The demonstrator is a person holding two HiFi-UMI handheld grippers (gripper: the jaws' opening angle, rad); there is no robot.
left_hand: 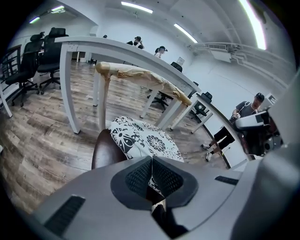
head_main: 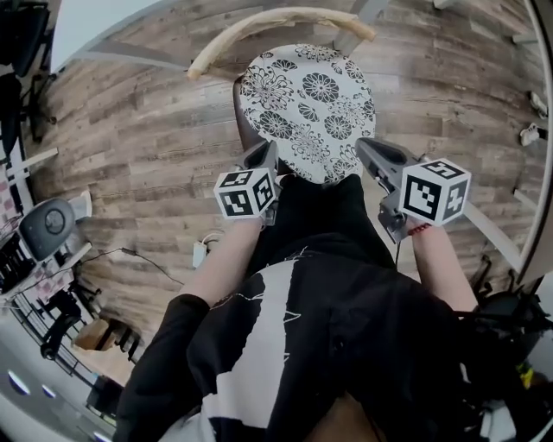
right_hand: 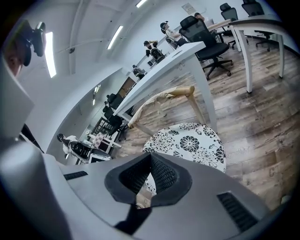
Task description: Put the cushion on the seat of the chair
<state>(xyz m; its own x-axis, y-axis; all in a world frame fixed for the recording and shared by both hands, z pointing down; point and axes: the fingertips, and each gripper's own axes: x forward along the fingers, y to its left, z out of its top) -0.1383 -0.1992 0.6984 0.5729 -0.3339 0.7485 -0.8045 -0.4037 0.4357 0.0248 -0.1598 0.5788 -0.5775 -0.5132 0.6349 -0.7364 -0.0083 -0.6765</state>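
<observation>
A round white cushion with black flowers lies tilted over the dark brown chair seat, which shows along the cushion's left edge. The chair's curved back rail, wrapped in tan paper, arches beyond it. My left gripper is at the cushion's near left rim and my right gripper at its near right rim. In the left gripper view the pads meet at the left gripper, with flowered cloth of the cushion pinched beneath them. At the right gripper the cushion is pinched the same way.
White desks with slanted legs stand just behind the chair. Black office chairs and several people sit further off. A white power strip with a cable lies on the wood floor at my left. My own dark-clothed body fills the lower head view.
</observation>
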